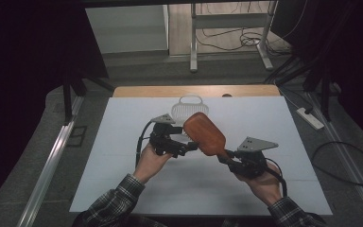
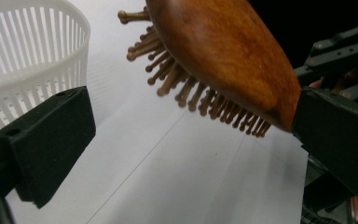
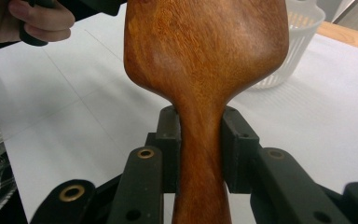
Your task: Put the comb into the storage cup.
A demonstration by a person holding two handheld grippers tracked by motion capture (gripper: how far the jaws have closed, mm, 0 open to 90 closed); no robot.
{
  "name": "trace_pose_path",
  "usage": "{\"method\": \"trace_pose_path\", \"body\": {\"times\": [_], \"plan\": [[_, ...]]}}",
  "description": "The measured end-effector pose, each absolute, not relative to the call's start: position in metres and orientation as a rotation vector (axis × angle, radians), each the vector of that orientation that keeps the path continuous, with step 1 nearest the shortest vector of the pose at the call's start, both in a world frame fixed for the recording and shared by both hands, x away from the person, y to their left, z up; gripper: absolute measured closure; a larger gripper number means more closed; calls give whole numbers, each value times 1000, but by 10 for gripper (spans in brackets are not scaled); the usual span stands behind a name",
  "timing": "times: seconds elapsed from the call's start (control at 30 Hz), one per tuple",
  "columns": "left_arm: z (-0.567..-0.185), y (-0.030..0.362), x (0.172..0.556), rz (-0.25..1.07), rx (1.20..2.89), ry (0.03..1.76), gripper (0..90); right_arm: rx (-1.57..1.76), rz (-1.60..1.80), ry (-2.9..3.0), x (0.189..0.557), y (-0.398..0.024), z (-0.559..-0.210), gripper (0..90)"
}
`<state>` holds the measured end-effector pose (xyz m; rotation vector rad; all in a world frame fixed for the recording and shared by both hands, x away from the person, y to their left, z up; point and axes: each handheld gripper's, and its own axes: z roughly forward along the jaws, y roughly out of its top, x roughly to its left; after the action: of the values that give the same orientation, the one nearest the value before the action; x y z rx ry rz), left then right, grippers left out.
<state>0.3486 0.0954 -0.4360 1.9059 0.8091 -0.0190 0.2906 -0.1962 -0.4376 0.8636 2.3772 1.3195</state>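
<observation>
A brown wooden hairbrush [image 1: 205, 135] is held above the white table, head up and to the left. My right gripper [image 1: 229, 158] is shut on its handle; in the right gripper view both black pads press the narrow neck [image 3: 200, 140] below the broad back [image 3: 205, 51]. My left gripper [image 1: 186, 147] stands open beside the head. In the left gripper view the bristles [image 2: 191, 93] point down and the head [image 2: 223, 51] hangs over the gap; the left pad [image 2: 46, 140] is well clear of it, the right pad [image 2: 340, 135] is at its edge.
A white slatted basket [image 1: 189, 108] stands on the table's white sheet [image 1: 274, 123] just behind the left gripper, close to its left jaw [image 2: 28, 51]. On the floor, a power strip [image 1: 310, 118] lies to the right and a metal rail [image 1: 52, 165] runs along the left.
</observation>
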Motion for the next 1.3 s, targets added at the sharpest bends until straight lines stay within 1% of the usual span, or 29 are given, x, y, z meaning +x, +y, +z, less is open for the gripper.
{"method": "trace_pose_path", "body": {"times": [1.0,1.07,1.1,1.17,1.23,1.27,1.3], "plan": [[-444,97,354,-186,1801,803,1,811,1371,2390,290,-166,-444,716],[-444,97,353,-188,1795,803,16,807,1373,2388,289,-166,-444,716],[-444,97,353,-198,1791,800,57,800,1382,2388,289,-165,-444,716],[-445,98,353,-219,1778,799,102,793,1383,2388,288,-165,-444,716],[-445,99,354,-232,1769,803,177,787,1384,2388,288,-165,-444,716],[-446,100,354,-243,1759,809,177,783,1384,2388,288,-164,-444,716],[-446,102,354,-259,1744,813,219,782,1385,2389,288,-164,-445,715]]}}
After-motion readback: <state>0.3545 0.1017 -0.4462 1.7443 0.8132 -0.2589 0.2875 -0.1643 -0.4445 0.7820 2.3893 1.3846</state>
